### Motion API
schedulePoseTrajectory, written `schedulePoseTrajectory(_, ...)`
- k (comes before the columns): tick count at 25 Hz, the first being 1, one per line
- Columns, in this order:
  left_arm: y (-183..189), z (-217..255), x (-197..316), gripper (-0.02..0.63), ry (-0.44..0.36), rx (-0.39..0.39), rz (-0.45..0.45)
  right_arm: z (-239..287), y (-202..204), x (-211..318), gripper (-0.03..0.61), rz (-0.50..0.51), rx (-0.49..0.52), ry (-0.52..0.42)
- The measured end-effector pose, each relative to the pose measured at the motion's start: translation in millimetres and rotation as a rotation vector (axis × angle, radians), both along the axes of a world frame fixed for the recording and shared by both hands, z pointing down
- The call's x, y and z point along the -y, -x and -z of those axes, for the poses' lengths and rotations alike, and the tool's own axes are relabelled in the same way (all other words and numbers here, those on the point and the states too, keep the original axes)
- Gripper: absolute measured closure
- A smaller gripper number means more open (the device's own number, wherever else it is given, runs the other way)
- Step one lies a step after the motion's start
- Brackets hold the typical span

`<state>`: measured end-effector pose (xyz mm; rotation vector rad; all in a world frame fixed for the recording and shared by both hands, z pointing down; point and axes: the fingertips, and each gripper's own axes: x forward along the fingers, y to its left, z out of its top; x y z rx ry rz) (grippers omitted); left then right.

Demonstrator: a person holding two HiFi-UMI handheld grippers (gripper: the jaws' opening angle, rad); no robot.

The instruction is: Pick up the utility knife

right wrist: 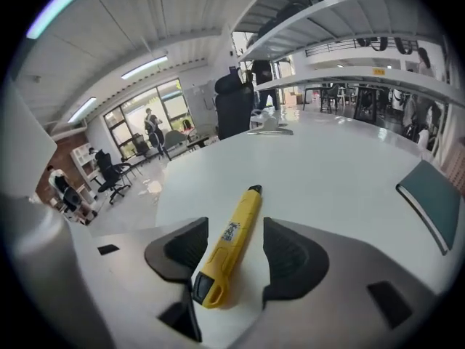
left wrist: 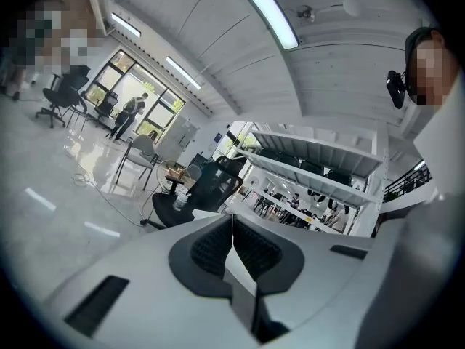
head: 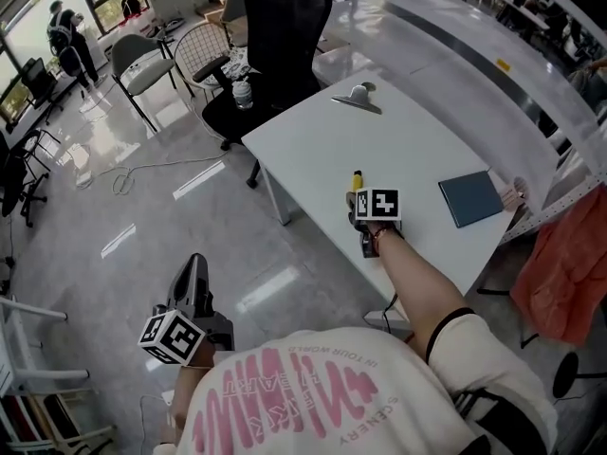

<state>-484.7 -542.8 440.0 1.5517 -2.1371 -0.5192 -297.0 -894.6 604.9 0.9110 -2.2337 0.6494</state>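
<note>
Right gripper (right wrist: pixel 234 231) wide around utility knife (right wrist: pixel 229 247) on table (right wrist: pixel 327 166); left gripper (left wrist: pixel 232 227) pinched together.

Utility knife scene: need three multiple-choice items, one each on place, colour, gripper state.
1. Where is the yellow plastic utility knife? A) on the white table, between the right gripper's jaws B) on a chair C) on the floor
2. Colour of the flat rectangular notebook? A) dark blue B) red C) white
3. The left gripper's jaws? A) wide apart B) shut on the knife C) together, empty
1 A: it lies between open pads. 2 A: head view. 3 C: pads meet, nothing between.
</note>
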Motion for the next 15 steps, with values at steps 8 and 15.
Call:
schedulePoseTrajectory(8, 8, 1, 6, 0.589, -0.003, 0.01, 0.013, -17, 14, 18, 0.307, 0.001, -0.13, 0.001)
schedulePoseTrajectory(15, 9, -5, 14, 0.589, 0.015, 0.024, 0.003, -26, 19, 23, 0.327, 0.012, -0.198, -0.007)
